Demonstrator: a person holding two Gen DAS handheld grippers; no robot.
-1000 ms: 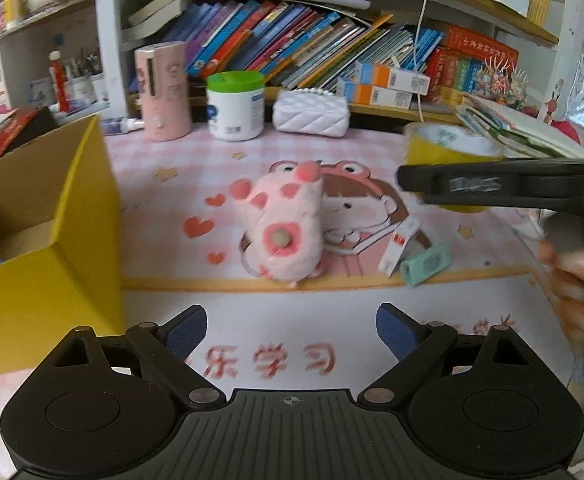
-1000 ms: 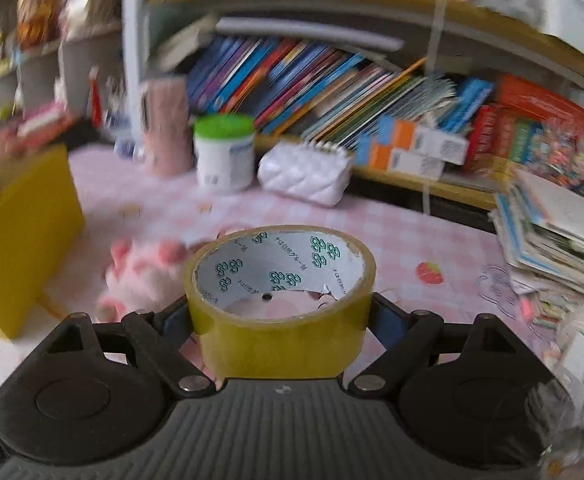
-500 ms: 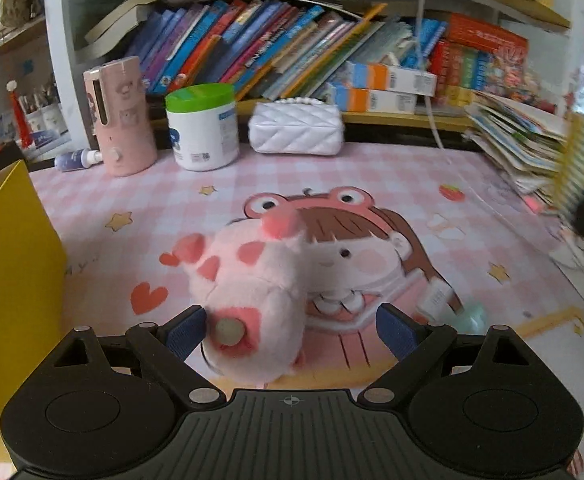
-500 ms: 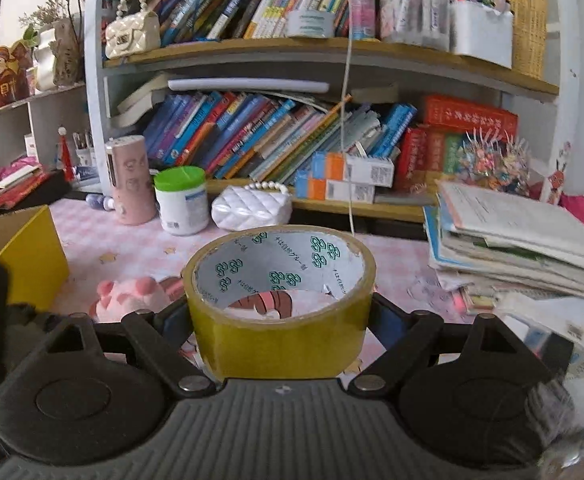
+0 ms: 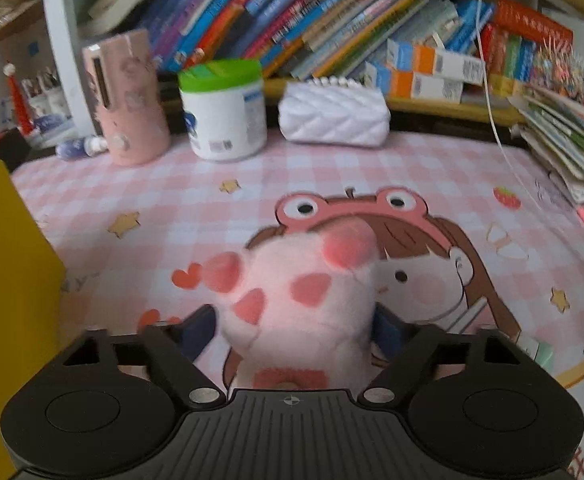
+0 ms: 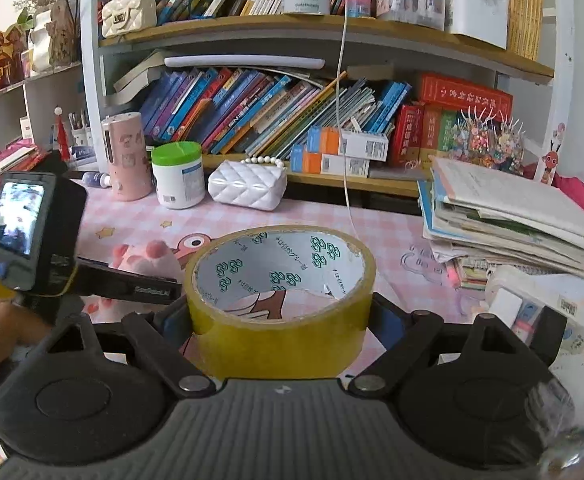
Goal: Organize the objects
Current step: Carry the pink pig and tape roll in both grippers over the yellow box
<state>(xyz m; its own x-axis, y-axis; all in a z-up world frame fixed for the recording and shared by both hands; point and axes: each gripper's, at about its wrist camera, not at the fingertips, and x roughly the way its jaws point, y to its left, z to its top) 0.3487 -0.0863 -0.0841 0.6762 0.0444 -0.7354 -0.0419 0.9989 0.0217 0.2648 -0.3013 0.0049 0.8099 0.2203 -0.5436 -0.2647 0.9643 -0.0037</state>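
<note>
Your tabletop (image 5: 332, 168) has a pink checked mat; open room sits behind and to the right of the toy, up to the shelf front. Far edge is crowded: bookshelf (image 6: 276, 112), pink canister (image 5: 126, 96), green-lidded tub (image 5: 224, 112) and white quilted purse (image 5: 334, 114) in a row. Right edge is blocked by a book stack (image 6: 508, 216). Left edge is the yellow box (image 5: 8, 280), close beside your left gripper (image 5: 292, 330), so little clearance on that side. The pink plush toy (image 5: 304, 300) stands on the mat between your left fingers (image 5: 198, 330); they are closing on it, right pad at its flank, left pad looks just short of the fur, contact not clear through the blur. Your right gripper (image 6: 278, 320) has its fingers spread wide and pinching the yellow tape roll (image 6: 280, 300) from both sides, roll lying with its hole facing up, held above the tabletop, right of the toy. A small green item (image 5: 538, 350) lies just right of your left gripper.
</note>
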